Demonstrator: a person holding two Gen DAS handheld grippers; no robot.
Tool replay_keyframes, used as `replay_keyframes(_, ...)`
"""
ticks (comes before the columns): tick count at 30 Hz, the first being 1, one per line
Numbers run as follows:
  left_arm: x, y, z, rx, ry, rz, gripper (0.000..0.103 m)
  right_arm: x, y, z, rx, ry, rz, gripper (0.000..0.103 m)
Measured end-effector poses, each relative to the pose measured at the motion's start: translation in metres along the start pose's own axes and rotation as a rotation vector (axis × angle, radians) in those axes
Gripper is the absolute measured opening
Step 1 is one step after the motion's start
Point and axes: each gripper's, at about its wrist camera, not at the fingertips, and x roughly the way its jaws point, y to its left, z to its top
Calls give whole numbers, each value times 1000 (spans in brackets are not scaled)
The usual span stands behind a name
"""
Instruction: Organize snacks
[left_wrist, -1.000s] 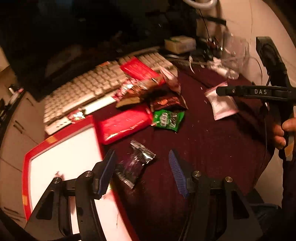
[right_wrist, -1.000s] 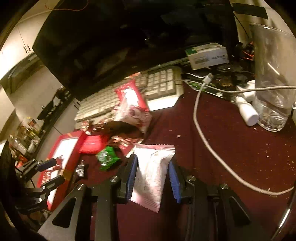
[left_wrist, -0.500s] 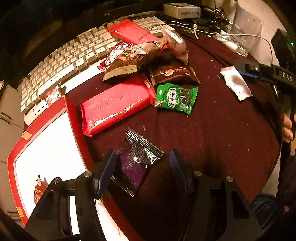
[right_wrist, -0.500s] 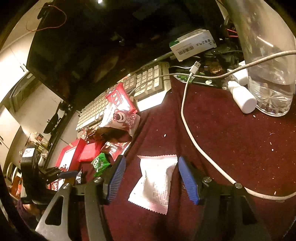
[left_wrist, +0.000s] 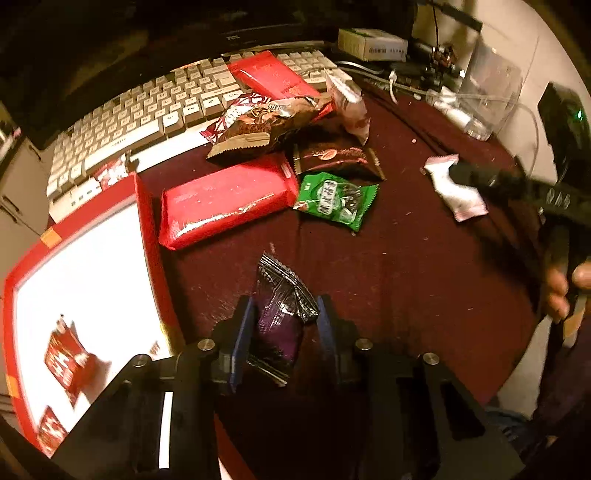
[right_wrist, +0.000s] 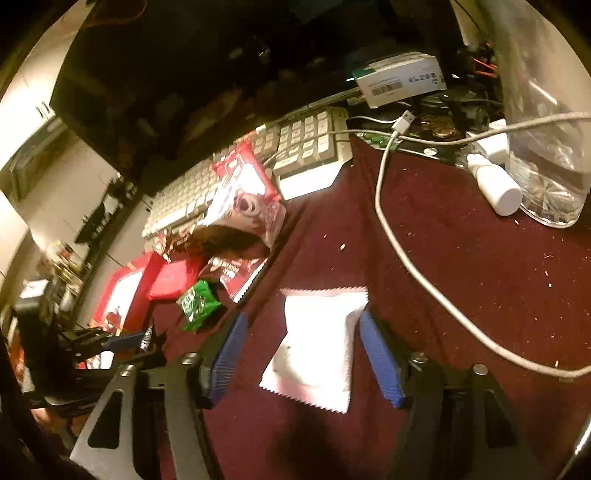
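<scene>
In the left wrist view, the left hand-held gripper (left_wrist: 282, 328) is seen at the lower centre, its blue-padded fingers (left_wrist: 242, 332) drawn in close on either side of a crinkled black and purple snack packet (left_wrist: 280, 314); the packet is pinched between the pads, its upper end sticking out above them. The packet lies on the dark red cloth-covered counter (left_wrist: 406, 277). At the left of the frame, a red-rimmed tray with a white floor (left_wrist: 147, 229) is seen, and two small red wrappers (left_wrist: 64, 360) lie in it near the lower left. Above the gripper a flat red packet (left_wrist: 225, 199) and a green sachet (left_wrist: 334, 201) lie just beside each other, with a brown foil bag (left_wrist: 266, 127) and a dark brown sachet (left_wrist: 338, 158) behind them. A white keyboard (left_wrist: 147, 110) runs across the upper left. At the right edge the right hand-held gripper (left_wrist: 517, 188) is seen blurred, over a white sachet with pink edges (left_wrist: 456, 188).

In the right wrist view, the right hand-held gripper (right_wrist: 303, 358) is held wide open at the lower centre, nothing being gripped. The white sachet (right_wrist: 317, 343) lies flat on the counter (right_wrist: 461, 258) between the fingers (right_wrist: 380, 358); whether a pad touches it cannot be told. A grey cable (right_wrist: 406, 258) curves across the cloth at the right, and a clear glass vessel (right_wrist: 546, 147) stands at the upper right with a small white bottle (right_wrist: 495, 182) lying beside it.
</scene>
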Motion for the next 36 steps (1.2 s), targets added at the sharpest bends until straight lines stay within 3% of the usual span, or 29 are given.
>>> replay_keyframes(3,-3,-7,-5,-22,-24,3,31,6,18,-3,-61,21,-102,73)
replay_keyframes(8,-5,-12,-9,-87,-67,-57,30,16,37,-9,-132,20,-245,72)
replay_keyframes(10,-6,-11,-10,-118,-83,-65,30,19,41,-11,-161,17,-312,59)
replay_keyframes(11,-7,-11,-11,-126,-87,-67,30,19,42,-12,-172,8,-355,46)
replay_keyframes(12,-7,-10,-12,-134,-91,-71,30,18,41,-13,-169,4,-361,45)
replay_keyframes(18,-14,-13,-15,-141,-139,-30,29,9,35,-15,-125,-24,-324,32)
replay_keyframes(24,-30,-4,-18,-168,-196,-16,28,1,57,-18,-157,-53,-247,30)
replay_keyframes(28,-60,19,-27,-221,-277,-7,28,-7,73,-15,-162,-84,-208,30)
replay_keyframes(31,-80,39,-34,-266,-327,18,28,-11,83,-10,-136,-77,-53,29)
replay_keyframes(36,-100,79,-52,-346,-376,104,28,-8,135,-11,-235,-80,37,29)
